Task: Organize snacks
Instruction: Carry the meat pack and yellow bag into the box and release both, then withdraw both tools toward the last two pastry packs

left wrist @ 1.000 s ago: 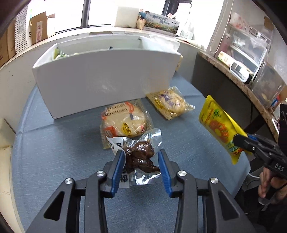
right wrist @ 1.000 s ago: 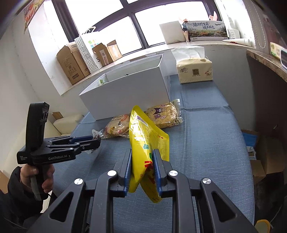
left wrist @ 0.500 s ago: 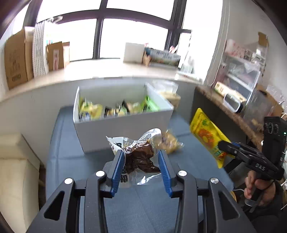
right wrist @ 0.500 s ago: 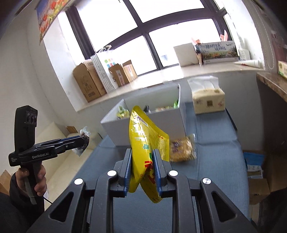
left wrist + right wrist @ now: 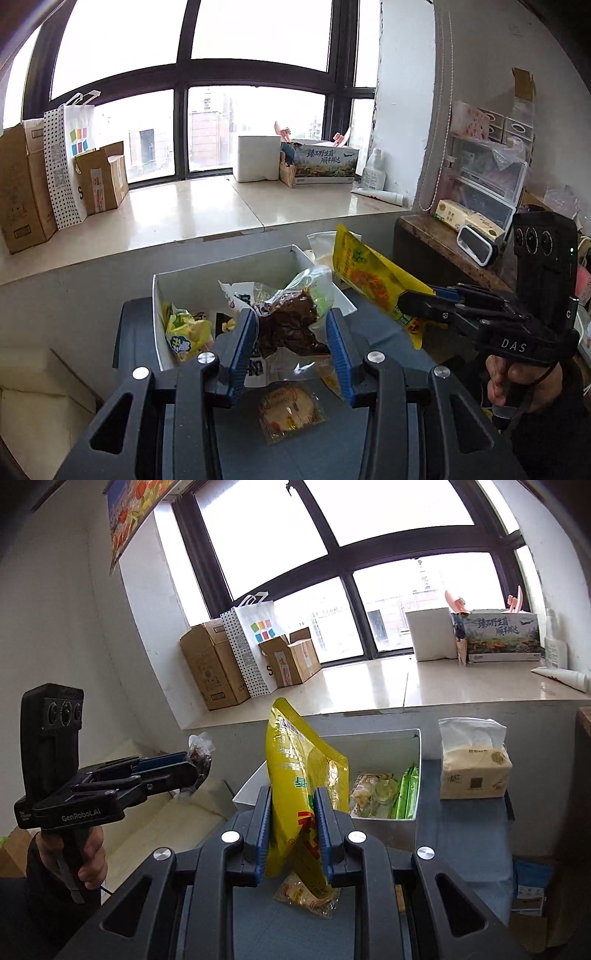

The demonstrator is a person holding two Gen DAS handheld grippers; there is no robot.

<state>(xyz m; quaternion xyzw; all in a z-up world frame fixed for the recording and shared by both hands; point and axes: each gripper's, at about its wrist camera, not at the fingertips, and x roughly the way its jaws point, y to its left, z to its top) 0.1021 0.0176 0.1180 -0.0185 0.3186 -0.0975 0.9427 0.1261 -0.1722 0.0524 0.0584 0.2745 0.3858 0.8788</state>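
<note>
My left gripper (image 5: 291, 350) is shut on a clear pack of dark brown snack (image 5: 288, 325), held high above the near side of the white box (image 5: 159, 332). My right gripper (image 5: 291, 834) is shut on a yellow pouch (image 5: 299, 771), also raised, to the right of the box. The pouch (image 5: 373, 280) and right gripper (image 5: 421, 302) show in the left wrist view; the left gripper (image 5: 192, 770) shows in the right wrist view. The box (image 5: 417, 775) holds several snack packs. Two round pastry packs (image 5: 291, 410) (image 5: 306, 893) lie on the blue table in front of the box.
A tissue pack (image 5: 474, 771) stands on the blue table (image 5: 461, 834) right of the box. A window sill (image 5: 184, 210) with cardboard boxes (image 5: 22, 184) runs behind. A wooden counter (image 5: 439, 240) with storage bins stands at the right.
Both grippers have risen well above the table with their snacks, so the inside of the white box now shows from above. The grips have not changed.
</note>
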